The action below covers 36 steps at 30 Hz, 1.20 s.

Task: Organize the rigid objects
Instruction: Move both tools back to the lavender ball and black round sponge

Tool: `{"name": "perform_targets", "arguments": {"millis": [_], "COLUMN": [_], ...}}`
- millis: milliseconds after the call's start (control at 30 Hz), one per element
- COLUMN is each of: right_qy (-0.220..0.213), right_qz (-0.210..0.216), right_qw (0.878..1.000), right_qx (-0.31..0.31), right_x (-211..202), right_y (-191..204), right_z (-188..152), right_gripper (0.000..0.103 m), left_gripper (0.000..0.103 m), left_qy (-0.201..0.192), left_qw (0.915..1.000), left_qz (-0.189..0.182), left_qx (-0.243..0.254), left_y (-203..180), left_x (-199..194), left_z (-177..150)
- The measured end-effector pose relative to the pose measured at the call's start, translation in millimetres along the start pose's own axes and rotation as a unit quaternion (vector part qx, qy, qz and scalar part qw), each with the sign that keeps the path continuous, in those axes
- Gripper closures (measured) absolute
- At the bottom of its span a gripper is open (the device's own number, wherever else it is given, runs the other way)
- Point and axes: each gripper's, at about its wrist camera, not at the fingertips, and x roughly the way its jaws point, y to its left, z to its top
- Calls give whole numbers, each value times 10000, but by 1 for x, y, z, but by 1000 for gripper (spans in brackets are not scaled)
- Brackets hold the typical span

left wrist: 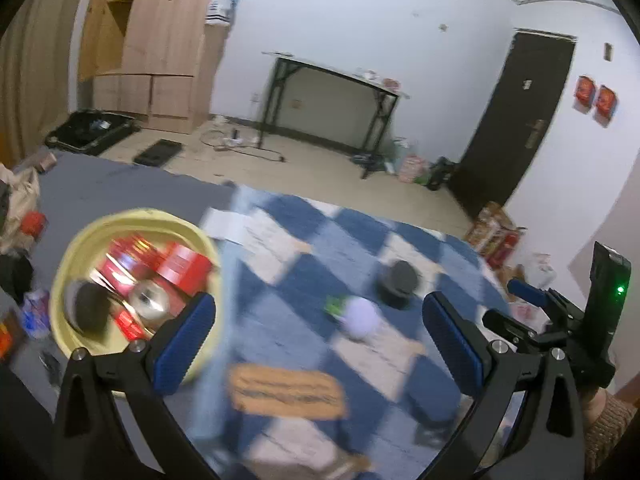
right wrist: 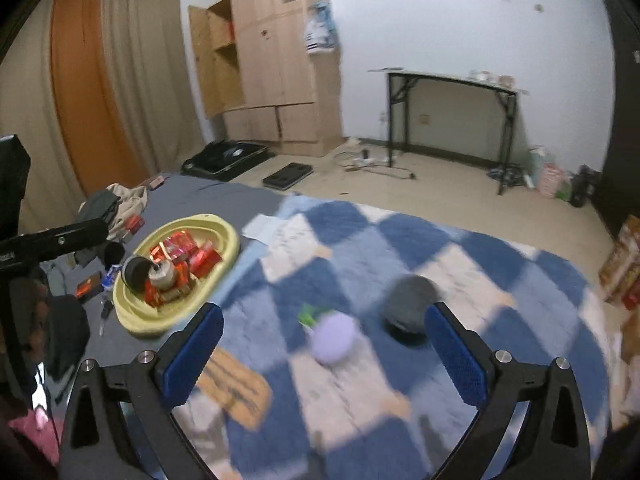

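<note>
Left wrist view: left gripper (left wrist: 320, 334) spread wide, nothing between the blue ribbed pads. Yellow plastic basin (left wrist: 76, 240), lower left of frame, already holds red boxes (left wrist: 182, 266), a metal tin (left wrist: 148, 298) & a dark round thing. Still loose on the fluffy blue/white checked blanket (left wrist: 436, 248): lilac ball (left wrist: 362, 318), dark round cap-like object (left wrist: 400, 282), flat tan board (left wrist: 286, 390).

Right wrist view: right gripper (right wrist: 324, 336) also released, empty; lilac ball centre frame, dark object just right of it, basin at left. Looks btwn picks; next move prob. needs closing on a loose item, then carrying it to the basin.
</note>
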Motion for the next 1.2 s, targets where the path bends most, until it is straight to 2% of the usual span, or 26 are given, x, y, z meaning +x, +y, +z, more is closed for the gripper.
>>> {"name": "perform_targets", "arguments": {"millis": [100,167,233,300,367,400,500,600,700,833,1200], "right_qy": [-82,-162,-251,-275,-322,-382,-156,-120,-159,-105,-26], "right_qz": [-150,-198,-283,-384,-358,-316,-462,-480,-258,-174,-236], "right_qw": [9998,9996,9992,9988,9984,9974,9946,9965,9973,9974,9972], "right_qx": [55,102,95,124,290,529,915,675,664,693,711], "right_x": [-48,-75,-99,-112,-120,-122,-113,-106,-107,-99,-83], "right_y": [-21,-31,-38,-45,-53,-57,-61,-50,-47,-51,-49], "right_z": [-14,-23,-37,-50,-67,-81,-95,-88,-86,-85,-85], "right_gripper": [0,0,0,0,0,0,0,0,0,0,0], "left_gripper": [0,0,0,0,0,0,0,0,0,0,0], "left_qy": [123,221,339,513,676,699,421,234,346,459,502], "left_qw": [9998,9988,9978,9953,9917,9907,9923,9963,9955,9942,9964], "left_qz": [-38,80,34,-167,-17,22,179,78,221,244,71], "left_qx": [183,423,560,805,1097,1166,1149,824,859,943,685], "left_y": [-33,-48,-58,-65,-73,-75,-81,-82,-84,-87,-83], "left_x": [-3,-2,-1,2,8,11,11,11,18,22,31], "left_z": [-24,-39,-57,-75,-89,-94,-97,-94,-98,-103,-101]}}
